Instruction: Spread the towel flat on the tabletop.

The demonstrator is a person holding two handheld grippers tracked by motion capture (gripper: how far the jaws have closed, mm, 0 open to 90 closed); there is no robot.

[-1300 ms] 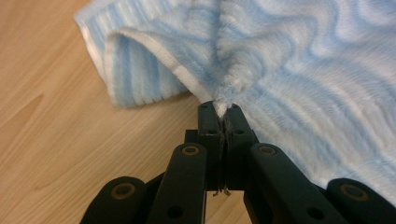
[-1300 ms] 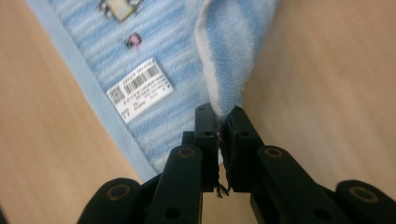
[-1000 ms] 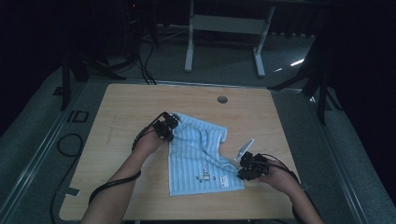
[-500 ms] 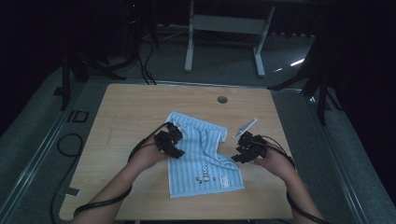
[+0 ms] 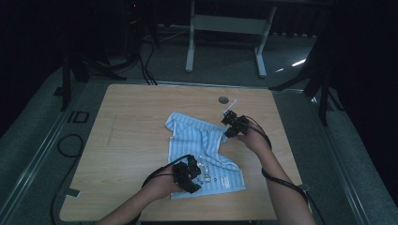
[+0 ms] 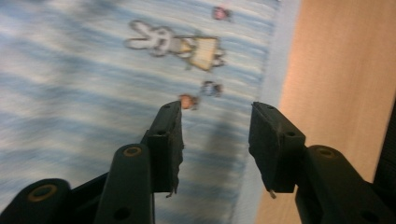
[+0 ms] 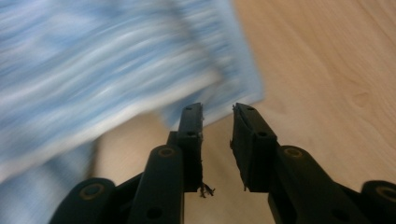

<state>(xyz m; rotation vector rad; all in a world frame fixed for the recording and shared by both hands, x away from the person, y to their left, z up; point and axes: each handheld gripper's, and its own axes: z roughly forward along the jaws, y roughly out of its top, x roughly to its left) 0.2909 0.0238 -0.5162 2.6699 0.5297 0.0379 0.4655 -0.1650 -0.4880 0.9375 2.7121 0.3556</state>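
Both hand-held grippers, left (image 5: 193, 169) and right (image 5: 231, 123), shifted along the striped cloth (image 5: 202, 140), jaws spread, closing.

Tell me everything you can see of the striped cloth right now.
The striped cloth is soft fabric in light blue and white stripes with a plain pale-blue hem, a small cartoon rabbit print and a small label near its near edge. It lies on the wooden table, mostly flat, rumpled with a raised fold across the middle. Neither gripper grips it: the left gripper is over its near-left part, the right gripper at its far-right corner.
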